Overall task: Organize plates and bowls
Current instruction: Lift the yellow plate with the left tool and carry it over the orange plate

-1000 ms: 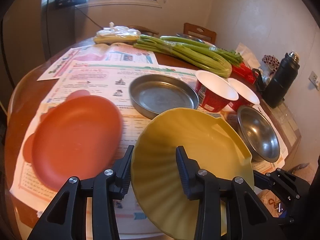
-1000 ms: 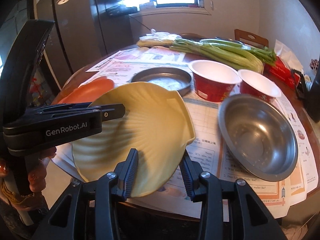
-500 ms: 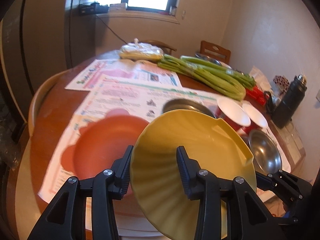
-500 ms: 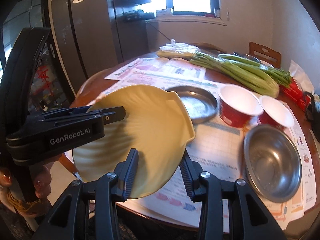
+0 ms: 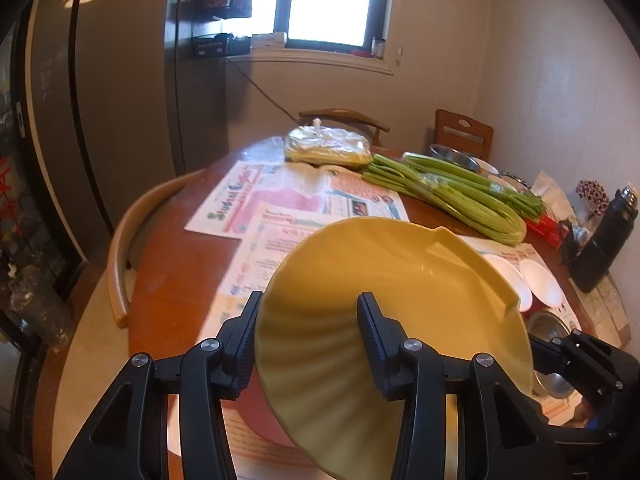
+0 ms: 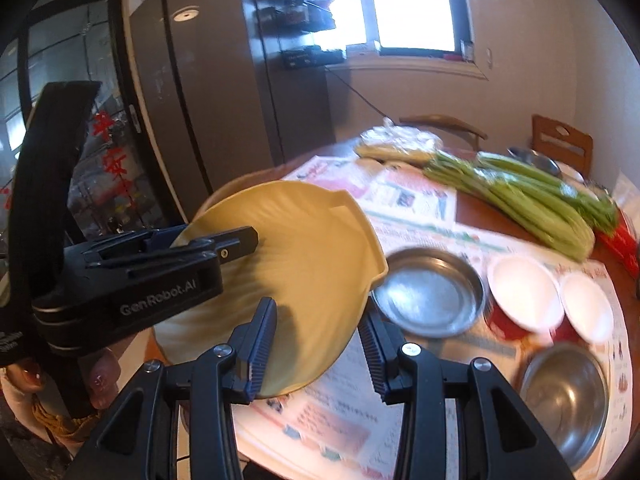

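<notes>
Both grippers angle downward over the table (image 5: 176, 280), holding a yellow plate (image 5: 384, 304) tilted in the air above it. The left gripper (image 5: 308, 332) straddles the plate's near rim; its jaws have just been opening, and whether they still pinch is unclear. The right gripper (image 6: 320, 344) stays narrowly clamped on the rim. Steel dishes (image 6: 432, 292) sit below.

Round wooden table (image 5: 180, 280), newspapers (image 5: 280, 196) spread over top. On papers: steel plate (image 6: 428, 292), 2 red paper bowls (image 6: 520, 296), steel bowl (image 6: 568, 396), celery bunch (image 5: 452, 192), bagged food (image 5: 326, 148).
</notes>
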